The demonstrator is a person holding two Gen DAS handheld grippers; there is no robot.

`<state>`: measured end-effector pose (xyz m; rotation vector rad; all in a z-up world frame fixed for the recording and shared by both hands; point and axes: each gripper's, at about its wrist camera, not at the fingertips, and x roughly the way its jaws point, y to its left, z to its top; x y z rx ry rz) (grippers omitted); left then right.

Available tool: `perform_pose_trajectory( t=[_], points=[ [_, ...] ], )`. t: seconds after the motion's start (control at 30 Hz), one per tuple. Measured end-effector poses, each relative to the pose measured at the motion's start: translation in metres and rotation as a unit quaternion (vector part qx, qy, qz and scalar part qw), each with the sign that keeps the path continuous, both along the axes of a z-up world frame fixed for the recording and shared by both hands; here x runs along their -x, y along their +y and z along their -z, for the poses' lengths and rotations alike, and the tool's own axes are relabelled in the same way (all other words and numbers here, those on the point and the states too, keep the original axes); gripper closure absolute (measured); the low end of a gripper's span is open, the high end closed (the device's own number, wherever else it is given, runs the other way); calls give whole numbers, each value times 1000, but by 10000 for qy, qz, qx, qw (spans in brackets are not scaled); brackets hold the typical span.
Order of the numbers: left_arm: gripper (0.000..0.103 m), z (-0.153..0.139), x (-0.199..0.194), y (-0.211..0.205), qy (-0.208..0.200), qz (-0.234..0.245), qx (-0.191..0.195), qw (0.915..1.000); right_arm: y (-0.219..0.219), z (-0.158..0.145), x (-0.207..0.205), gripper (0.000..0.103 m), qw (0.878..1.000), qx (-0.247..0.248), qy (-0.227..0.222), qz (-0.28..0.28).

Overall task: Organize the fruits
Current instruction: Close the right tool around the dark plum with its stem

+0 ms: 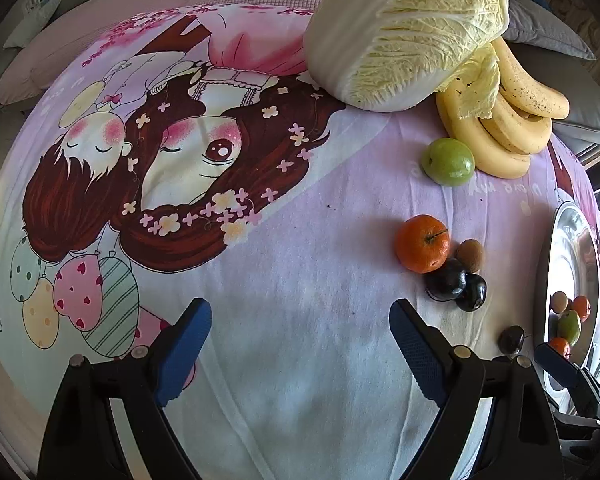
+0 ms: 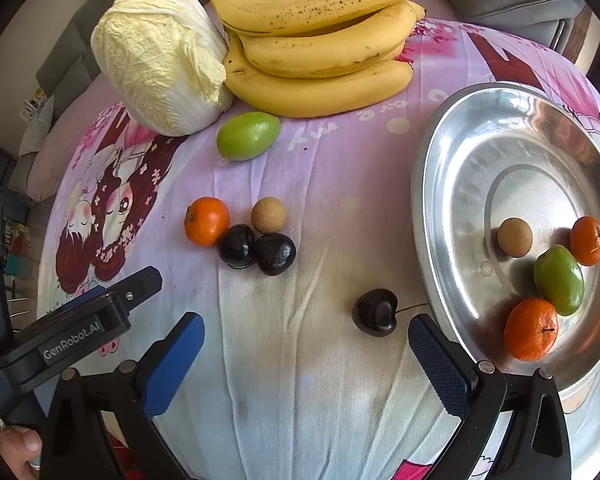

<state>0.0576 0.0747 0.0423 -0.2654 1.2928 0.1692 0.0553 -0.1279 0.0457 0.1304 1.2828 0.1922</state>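
Cherry (image 2: 375, 312) lies nearest your right gripper (image 2: 306, 360), dark and glossy on the cartoon-print cloth (image 2: 300, 400), just beside the rim of the steel tray (image 2: 440, 184), its thin stem pointing toward that rim. Your right fingers stand spread wide with nothing between them, so this looks like the step in hand: take the lone cherry and set it in the tray. Centre it between the blue pads before you close, since at present it sits close to the tray-side finger; clamp gently on the round body, not the stem, as it will likely roll or bruise under a hard squeeze. Lift clear of the rim before you carry it across, and set it down in a bare part of the tray, away from the fruit already there: two small oranges, a green fruit and a brown longan.

Your left gripper (image 1: 300, 348) is likewise released and empty, hovering over bare cloth. A little further out waits a tight cluster: an orange (image 2: 207, 221), a longan (image 2: 269, 215) and two dark cherries (image 2: 256, 253) touching one another. Pick from the outside of that group so the neighbours do not scatter.

Beyond lie the green fruit (image 2: 248, 135), then the bananas (image 2: 320, 52) and the cabbage (image 2: 160, 56) at the far edge.
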Motion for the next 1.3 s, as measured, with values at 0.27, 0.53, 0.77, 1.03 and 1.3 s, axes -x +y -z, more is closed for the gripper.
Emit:
perform_pose_trajectory(
  t=[0.27, 0.53, 0.77, 1.03, 1.3],
  points=[
    [12, 10, -4, -1, 104, 120, 297, 9994, 0, 13, -1, 0, 9992, 106, 79, 382],
    [12, 9, -8, 12, 46, -68, 572, 9983, -4, 18, -4, 11, 9982, -33, -11, 597],
    [12, 9, -8, 14, 33, -43, 598, 9982, -7, 22, -5, 31, 9976, 131, -9, 676],
    [12, 10, -8, 10, 58, -29, 615, 9981, -26, 23, -5, 57, 9962, 184, -102, 848],
    [12, 12, -12, 8, 73, -24, 631, 9980, -47, 18, -2, 71, 9957, 34, -171, 914]
  ],
)
